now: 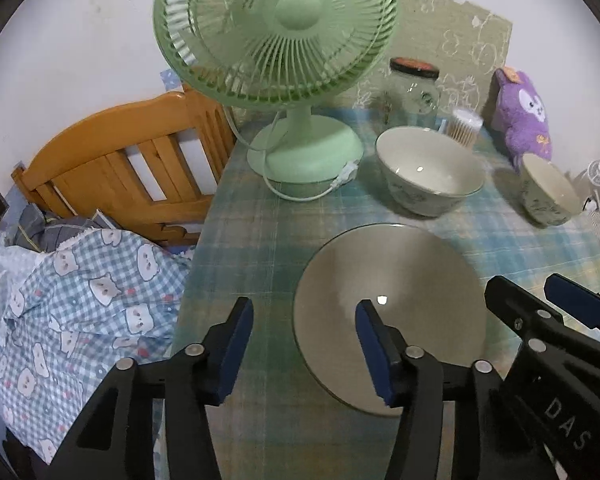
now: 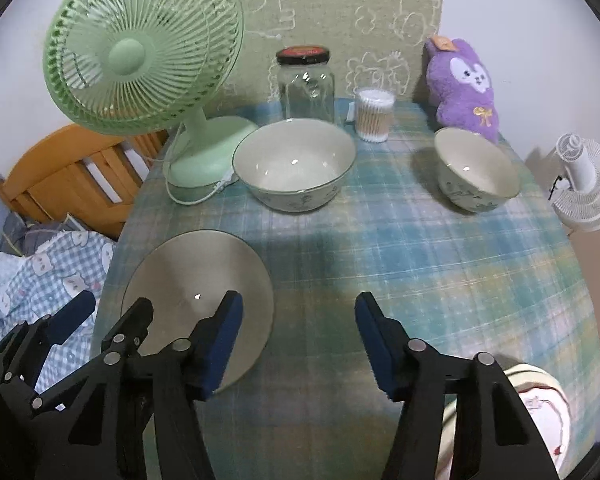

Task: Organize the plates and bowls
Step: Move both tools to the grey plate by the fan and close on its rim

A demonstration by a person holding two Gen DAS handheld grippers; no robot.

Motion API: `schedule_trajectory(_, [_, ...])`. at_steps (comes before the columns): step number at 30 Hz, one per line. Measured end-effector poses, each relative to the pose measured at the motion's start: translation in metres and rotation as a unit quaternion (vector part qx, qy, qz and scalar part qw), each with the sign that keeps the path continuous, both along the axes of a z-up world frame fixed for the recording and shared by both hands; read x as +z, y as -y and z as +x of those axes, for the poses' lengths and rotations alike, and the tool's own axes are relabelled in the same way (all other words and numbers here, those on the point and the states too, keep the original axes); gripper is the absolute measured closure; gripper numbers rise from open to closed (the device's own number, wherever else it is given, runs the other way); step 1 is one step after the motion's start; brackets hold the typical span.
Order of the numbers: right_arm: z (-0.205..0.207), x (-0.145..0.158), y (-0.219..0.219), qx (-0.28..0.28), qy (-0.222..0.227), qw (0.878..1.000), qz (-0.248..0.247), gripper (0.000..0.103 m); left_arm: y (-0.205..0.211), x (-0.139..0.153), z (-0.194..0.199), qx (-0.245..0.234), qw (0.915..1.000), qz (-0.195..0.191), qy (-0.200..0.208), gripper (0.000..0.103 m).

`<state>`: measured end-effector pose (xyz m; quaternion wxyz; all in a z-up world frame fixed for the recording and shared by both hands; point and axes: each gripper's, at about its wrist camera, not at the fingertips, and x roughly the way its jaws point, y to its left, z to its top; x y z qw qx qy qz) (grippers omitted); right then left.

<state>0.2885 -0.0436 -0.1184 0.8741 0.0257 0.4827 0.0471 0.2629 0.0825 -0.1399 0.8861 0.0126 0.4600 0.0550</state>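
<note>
A flat grey plate [image 1: 400, 276] [image 2: 196, 264] lies on the plaid tablecloth [image 1: 252, 232] at the near left. Behind it stands a large white bowl [image 1: 428, 168] [image 2: 296, 160], and a smaller patterned bowl [image 1: 548, 188] [image 2: 476, 168] sits further right. My left gripper [image 1: 304, 306] [image 2: 114, 302] is open and straddles the plate's left rim, one finger over the plate and one over the cloth. My right gripper [image 2: 298, 300] [image 1: 526, 284] is open too and straddles the plate's right rim. Neither gripper's pads press on the plate.
A green desk fan [image 1: 276, 32] [image 2: 140, 48] with its cord stands at the back left. A glass jar [image 2: 306, 80], a tub of cotton swabs [image 2: 374, 114] and a purple plush [image 2: 464, 84] line the back. A wooden headboard [image 1: 132, 160] and bedding [image 1: 80, 288] border the table's left edge.
</note>
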Motion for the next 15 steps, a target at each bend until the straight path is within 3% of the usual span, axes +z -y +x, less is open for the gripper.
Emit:
schedule_trajectory(5, [0.010, -0.012, -0.009, 0.003, -0.009, 1.000, 0.002, 0.051, -0.007, -0.013, 0.011, -0.005, 0.9999, -0.010, -0.009, 0.062])
schedule_trajectory(12, [0.023, -0.028, -0.020, 0.001, -0.036, 0.999, -0.013, 0.085, -0.013, -0.026, 0.020, -0.010, 0.9995, -0.015, -0.026, 0.077])
schedule_trajectory(15, [0.027, -0.031, -0.024, 0.004, -0.041, 0.999, -0.020, 0.090, -0.016, -0.036, 0.026, -0.023, 0.9961, -0.054, -0.067, 0.090])
